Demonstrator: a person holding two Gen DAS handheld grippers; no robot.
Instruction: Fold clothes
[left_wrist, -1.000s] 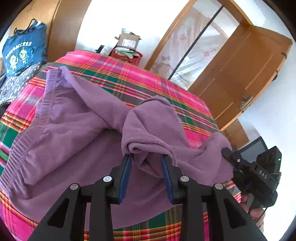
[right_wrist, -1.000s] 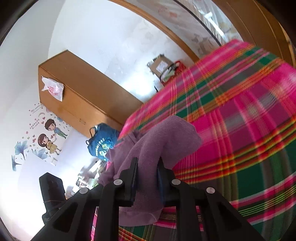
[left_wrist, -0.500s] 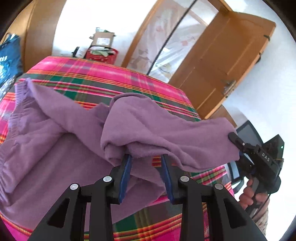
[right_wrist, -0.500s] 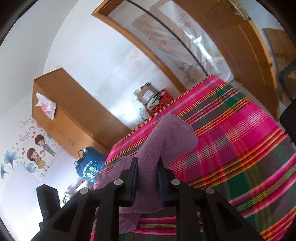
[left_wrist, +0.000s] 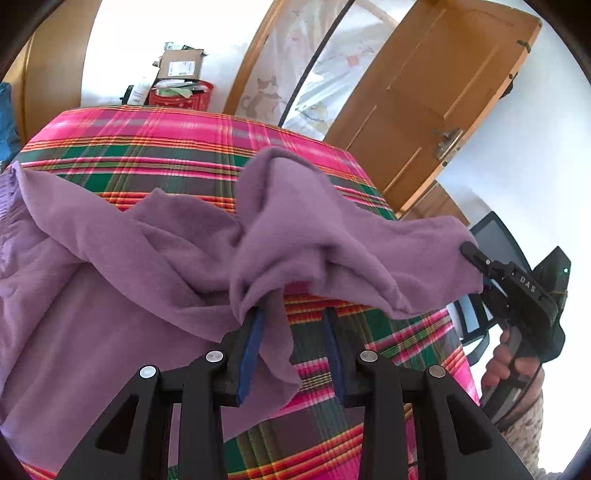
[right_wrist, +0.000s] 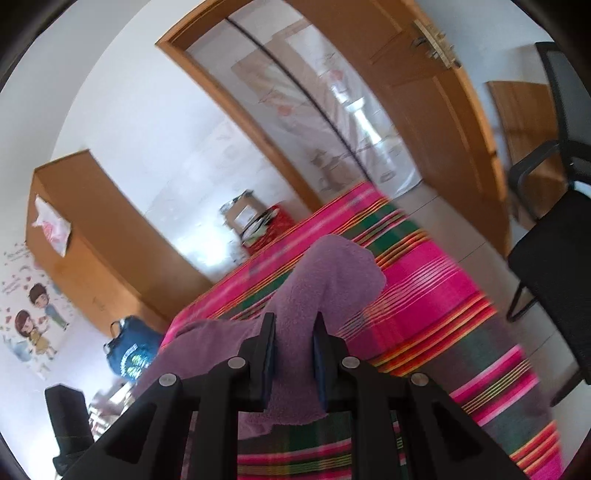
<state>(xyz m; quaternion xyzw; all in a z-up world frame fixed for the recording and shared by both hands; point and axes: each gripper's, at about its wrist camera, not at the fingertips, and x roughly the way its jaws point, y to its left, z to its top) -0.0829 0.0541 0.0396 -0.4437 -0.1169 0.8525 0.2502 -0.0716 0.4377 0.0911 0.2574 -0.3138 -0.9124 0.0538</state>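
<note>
A purple fleece garment (left_wrist: 122, 295) lies spread over the pink and green plaid bed (left_wrist: 155, 147). One end of it is lifted and stretched between my two grippers. My left gripper (left_wrist: 291, 317) has its jaws apart. The cloth drapes over its left finger (left_wrist: 251, 339) and a flap hangs between the jaws. Plaid shows in the gap beside the right finger. My right gripper (left_wrist: 476, 258), held by a hand at the bed's right edge, pinches the garment's far tip. In the right wrist view the right gripper (right_wrist: 293, 332) is shut on a bunch of the garment (right_wrist: 325, 280).
A wooden door (left_wrist: 436, 110) and a sliding glass door stand beyond the bed. A red bin with a cardboard box (left_wrist: 181, 85) sits by the far wall. A black office chair (right_wrist: 546, 236) stands to the right. A wardrobe (right_wrist: 92, 229) and a blue bag (right_wrist: 133, 350) are at the left.
The lifted end of the garment has been drawn out to the right and now hangs taut between the grippers. Less cloth fills the left jaws. Both views have swung towards the door.
</note>
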